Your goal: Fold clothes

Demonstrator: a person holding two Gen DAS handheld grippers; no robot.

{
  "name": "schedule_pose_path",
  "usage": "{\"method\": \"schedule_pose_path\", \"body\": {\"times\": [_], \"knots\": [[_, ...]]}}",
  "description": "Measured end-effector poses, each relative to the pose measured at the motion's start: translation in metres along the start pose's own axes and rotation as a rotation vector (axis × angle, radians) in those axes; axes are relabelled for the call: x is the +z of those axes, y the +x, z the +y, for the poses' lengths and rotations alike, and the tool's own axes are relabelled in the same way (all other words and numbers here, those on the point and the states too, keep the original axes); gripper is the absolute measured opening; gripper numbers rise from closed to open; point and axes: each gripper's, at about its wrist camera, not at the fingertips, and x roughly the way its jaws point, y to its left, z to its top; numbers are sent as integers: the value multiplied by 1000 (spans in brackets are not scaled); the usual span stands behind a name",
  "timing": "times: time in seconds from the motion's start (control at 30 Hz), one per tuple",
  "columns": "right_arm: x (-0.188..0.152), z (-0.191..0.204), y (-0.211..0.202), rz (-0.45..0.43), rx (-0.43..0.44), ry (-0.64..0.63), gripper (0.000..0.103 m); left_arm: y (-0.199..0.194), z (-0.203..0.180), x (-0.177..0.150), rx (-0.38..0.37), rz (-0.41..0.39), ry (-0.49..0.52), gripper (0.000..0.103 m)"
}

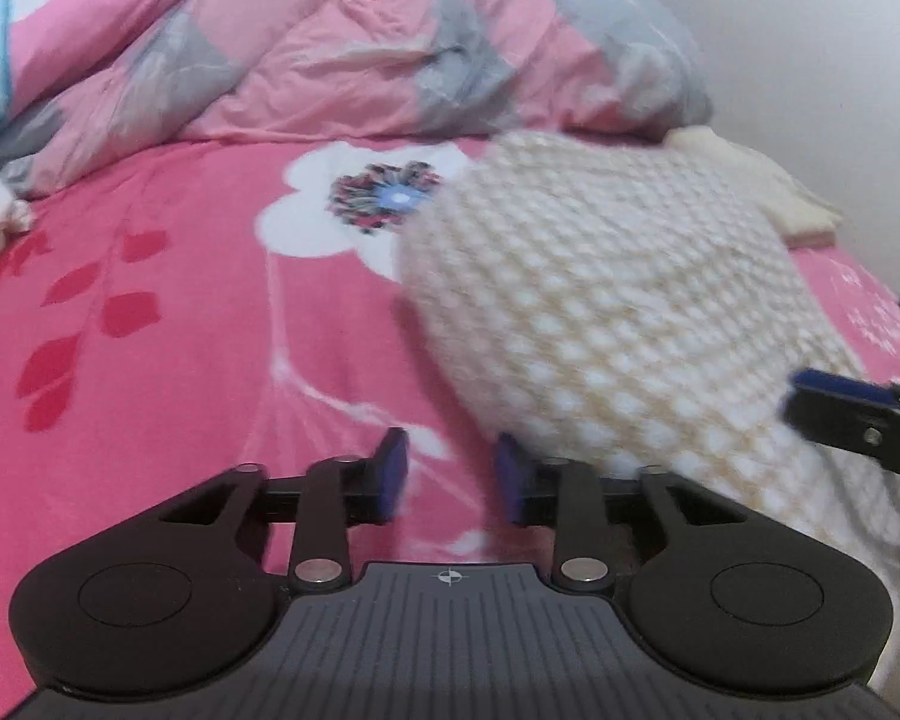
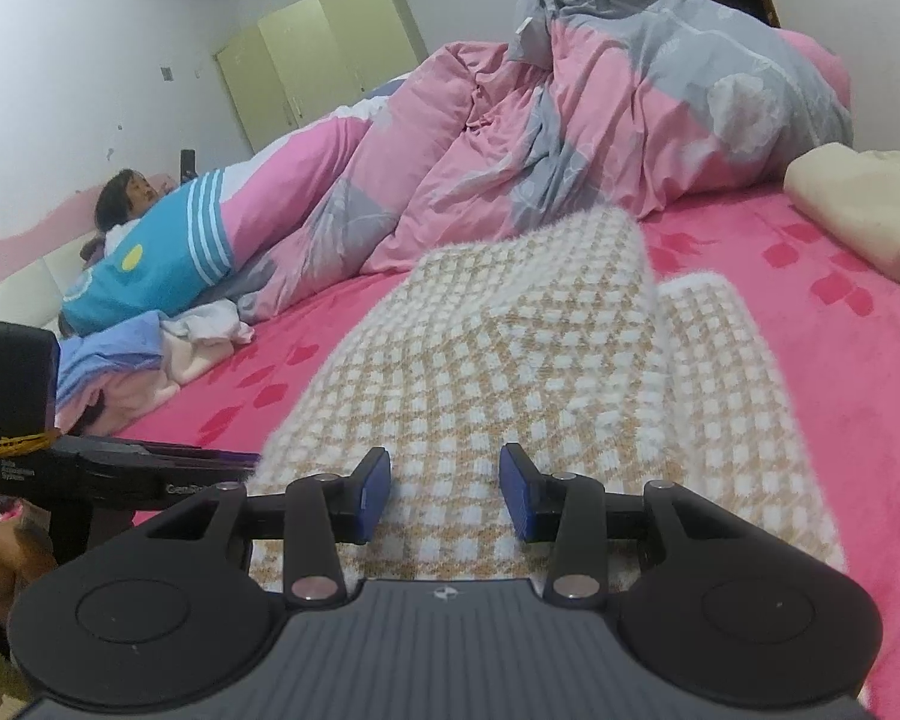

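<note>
A cream and tan checked knit garment (image 1: pixel 600 312) (image 2: pixel 510 360) lies on the pink bed, partly folded over itself. My left gripper (image 1: pixel 450 474) is open just left of the garment's near edge, over the pink sheet, with nothing between its fingers. My right gripper (image 2: pixel 444 489) is open low over the garment's near part, its blue pads apart and empty. In the left wrist view the right gripper (image 1: pixel 858 414) shows at the far right, over the knit. In the right wrist view the left gripper (image 2: pixel 120 468) shows at the left edge.
A rumpled pink and grey quilt (image 2: pixel 600 120) is heaped at the back of the bed. A folded cream cloth (image 2: pixel 864 210) lies at the right. A person in a blue striped top (image 2: pixel 150 252) lies at the far left beside loose clothes (image 2: pixel 126 366). The pink floral sheet (image 1: pixel 180 330) spreads to the left.
</note>
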Motion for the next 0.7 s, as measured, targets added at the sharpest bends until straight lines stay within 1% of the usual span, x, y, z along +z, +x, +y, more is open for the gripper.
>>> {"method": "schedule_pose_path", "body": {"times": [0.1,0.13,0.17,0.2,0.23,0.27,0.33,0.37,0.4,0.43,0.47,0.53,0.57,0.6,0.63,0.7], "knots": [[-1,1,1,-1,-3,-11,43,8,7,6,-4,-2,-18,45],[-1,1,1,0,-2,-15,43,10,9,8,-6,-3,-24,44],[-1,1,1,0,-2,-16,43,13,12,10,-7,-3,-31,35],[0,-1,1,0,-2,-13,43,15,14,12,-9,-4,-37,22],[0,-2,1,0,0,-11,43,18,17,14,-10,-4,-43,16],[-1,-2,1,-3,3,-7,43,20,19,16,-12,-5,-49,14],[-1,-4,0,-7,9,0,43,25,24,20,-15,-6,-61,17],[-1,-4,0,-9,10,1,43,28,26,22,-16,-7,-67,21],[-1,-4,0,-9,9,-2,43,30,28,24,-18,-8,-73,28],[-2,-3,0,-9,8,-5,43,33,31,26,-18,-10,-80,31],[-2,-2,0,-10,8,-8,43,36,35,28,-3,-42,-100,34],[-2,-3,0,-9,7,-8,43,46,31,32,-53,-42,-108,17],[-2,-3,0,-8,6,-7,43,45,25,34,-60,-49,-84,2],[-1,-4,0,-7,6,-6,43,44,20,35,-68,-56,-60,0],[-1,-5,0,-7,8,-2,43,43,15,37,-75,-62,-38,0],[-2,-7,0,-11,18,13,43,45,22,40,-82,-52,-31,3]]}}
